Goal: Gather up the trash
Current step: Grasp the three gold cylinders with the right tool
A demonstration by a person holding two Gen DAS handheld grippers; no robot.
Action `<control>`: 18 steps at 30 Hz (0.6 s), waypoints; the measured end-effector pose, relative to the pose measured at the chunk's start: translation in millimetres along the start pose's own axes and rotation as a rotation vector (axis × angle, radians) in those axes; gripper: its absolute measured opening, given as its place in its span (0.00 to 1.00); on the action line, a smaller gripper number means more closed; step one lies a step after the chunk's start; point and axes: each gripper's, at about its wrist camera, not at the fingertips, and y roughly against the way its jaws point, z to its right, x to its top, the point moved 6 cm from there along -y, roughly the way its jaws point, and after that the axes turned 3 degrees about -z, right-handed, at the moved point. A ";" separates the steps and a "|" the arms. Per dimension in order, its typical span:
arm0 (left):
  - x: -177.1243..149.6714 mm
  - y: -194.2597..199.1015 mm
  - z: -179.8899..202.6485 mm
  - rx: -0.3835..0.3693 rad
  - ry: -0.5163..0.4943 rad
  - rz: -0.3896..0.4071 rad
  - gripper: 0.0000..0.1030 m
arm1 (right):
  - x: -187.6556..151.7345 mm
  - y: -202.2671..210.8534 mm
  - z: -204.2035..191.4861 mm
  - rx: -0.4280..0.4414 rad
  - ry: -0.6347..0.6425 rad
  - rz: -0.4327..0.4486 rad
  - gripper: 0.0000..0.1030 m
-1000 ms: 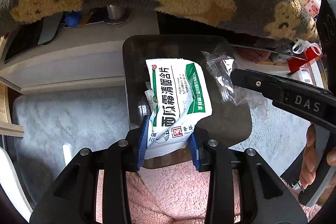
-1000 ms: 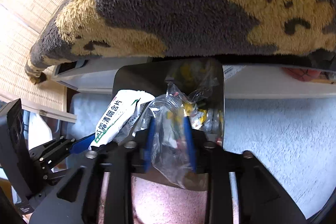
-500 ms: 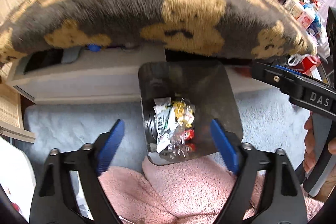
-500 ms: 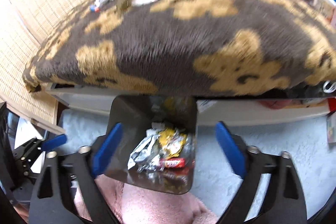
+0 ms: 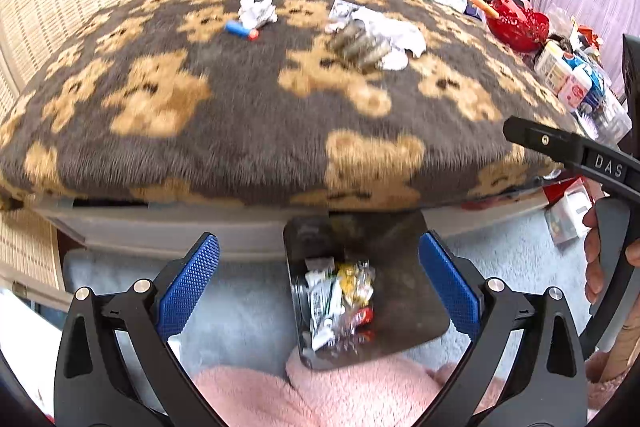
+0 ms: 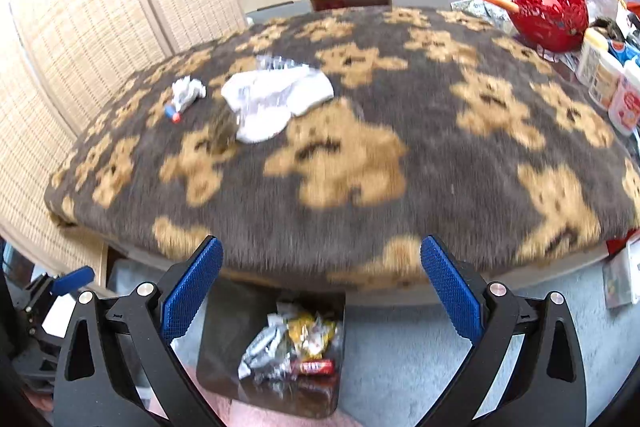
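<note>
White crumpled tissue (image 5: 257,11) lying far across the bear blanket (image 5: 248,131), light and soft, pinching anywhere is working | both claws, left (image 5: 319,283) and right (image 6: 321,291), gaping empty over bin (image 5: 416,291) | blue tube (image 5: 240,30) touching tissue, white cloth (image 6: 276,99) nearby crowding

Bear-print blanket (image 5: 248,131); crumpled tissues (image 5: 256,11)
</note>
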 end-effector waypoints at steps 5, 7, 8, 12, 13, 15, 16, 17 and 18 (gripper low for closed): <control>30.7 -11.0 -4.7 0.011 -0.005 0.024 0.92 | 29.1 -9.0 -3.3 0.003 0.003 0.025 0.97; 42.5 -12.8 -11.3 0.017 0.006 0.032 0.91 | 38.3 -14.1 -8.4 0.012 0.008 0.030 0.97; 48.9 -14.3 -15.6 0.023 0.010 0.037 0.91 | 41.8 -16.4 -10.9 0.020 0.008 0.032 0.97; 68.2 -19.0 -29.2 0.050 0.008 0.047 0.81 | 56.9 -29.6 -31.4 0.083 0.015 0.039 0.89; 73.7 -20.5 -33.9 0.057 0.005 0.048 0.77 | 59.1 -32.7 -36.3 0.095 0.021 0.035 0.80; 81.5 -22.1 -40.5 0.067 0.003 0.051 0.75 | 64.7 -44.0 -51.2 0.117 0.047 0.014 0.72; 86.2 -23.5 -45.5 0.073 0.004 0.054 0.75 | 66.4 -47.8 -56.5 0.120 0.058 0.010 0.70; 89.1 -24.5 -49.1 0.077 0.005 0.055 0.75 | 68.6 -53.5 -64.0 0.125 0.075 0.005 0.67; 92.3 -25.9 -53.4 0.081 0.007 0.056 0.75 | 70.1 -57.1 -68.3 0.128 0.084 0.003 0.65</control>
